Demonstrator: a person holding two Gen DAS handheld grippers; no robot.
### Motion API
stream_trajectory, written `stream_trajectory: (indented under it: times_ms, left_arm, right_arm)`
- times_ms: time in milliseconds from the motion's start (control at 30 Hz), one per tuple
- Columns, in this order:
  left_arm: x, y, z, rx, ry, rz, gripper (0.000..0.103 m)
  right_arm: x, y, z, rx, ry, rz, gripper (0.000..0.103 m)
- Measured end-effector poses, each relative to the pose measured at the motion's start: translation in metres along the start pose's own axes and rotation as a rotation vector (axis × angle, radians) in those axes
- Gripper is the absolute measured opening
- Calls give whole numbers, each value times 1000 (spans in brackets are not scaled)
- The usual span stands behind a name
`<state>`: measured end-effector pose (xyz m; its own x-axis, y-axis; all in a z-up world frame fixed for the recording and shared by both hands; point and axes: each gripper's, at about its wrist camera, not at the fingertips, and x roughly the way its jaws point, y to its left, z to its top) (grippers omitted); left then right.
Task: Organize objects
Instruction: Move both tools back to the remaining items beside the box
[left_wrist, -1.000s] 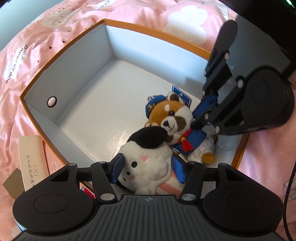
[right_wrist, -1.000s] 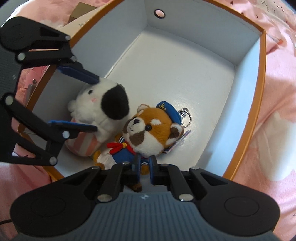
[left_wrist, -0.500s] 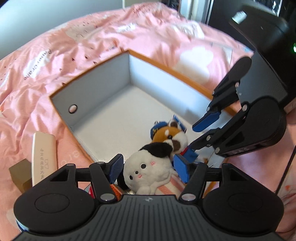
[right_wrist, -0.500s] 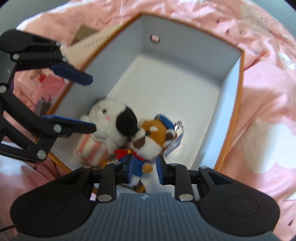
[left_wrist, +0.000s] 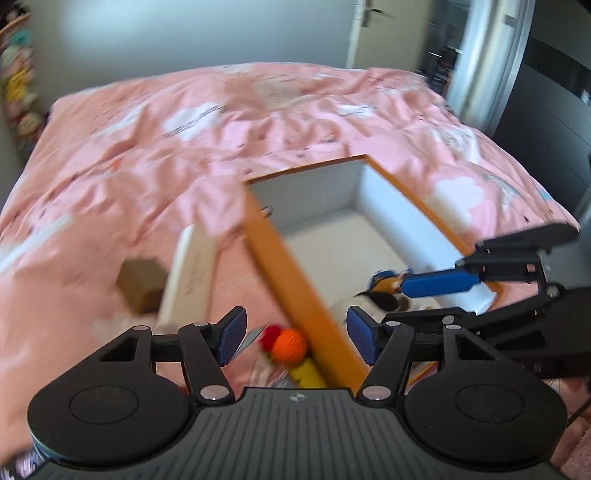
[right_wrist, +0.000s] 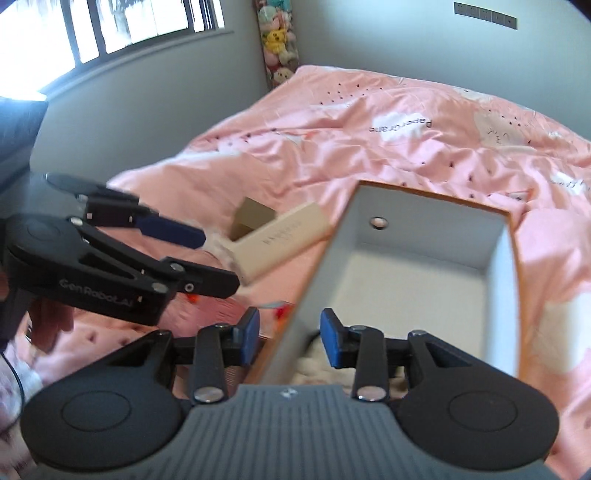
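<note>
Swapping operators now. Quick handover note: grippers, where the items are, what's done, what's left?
Left gripper: open, empty.
Right gripper: jaws opening, holding nothing.
Done: two plush toys lie in the near corner of the box on the bed.
Left, outside the box: cream case, brown carton, orange ball with small bits beside it. I'd take the case next.

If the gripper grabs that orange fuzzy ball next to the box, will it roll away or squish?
The orange ball looks round, so a nudge could roll it, though the soft pink bedspread should slow it. Its fuzzy, yarn-like surface suggests it is light and would probably squish a little between the pads, not slip.
</note>
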<state>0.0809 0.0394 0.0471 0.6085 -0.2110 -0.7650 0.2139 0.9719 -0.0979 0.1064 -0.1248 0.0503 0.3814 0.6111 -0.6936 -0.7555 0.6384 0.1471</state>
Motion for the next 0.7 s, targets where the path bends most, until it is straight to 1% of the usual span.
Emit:
stream_trajectory:
  times_ms: [33, 267, 367, 433, 500, 533, 600, 700]
  left_arm:
    - [-2, 6, -5, -20, 5, 6, 73]
    - [0, 41, -37, -141, 59, 72, 72]
    - [2, 52, -48, -179, 81, 80, 69]
    - [4, 56, -52, -191, 90, 81, 64]
    - [7, 60, -58, -207, 102, 70, 61]
    - [9, 61, -60, -213, 109, 62, 57]
    - [13, 62, -65, -224, 126, 51, 53]
    - [21, 62, -72, -236, 154, 43, 43]
  right_arm:
    - [-2, 9, -4, 10, -5, 8, 39]
    - [35, 40, -10, 58, 22, 14, 38]
    - [49, 54, -11, 29, 52, -8, 38]
    - [62, 64, -14, -4, 68, -25, 36]
    - [71, 72, -17, -38, 80, -39, 33]
    - [73, 75, -19, -54, 86, -45, 32]
    - [80, 80, -22, -84, 98, -62, 32]
    - [85, 84, -30, -110, 128, -74, 31]
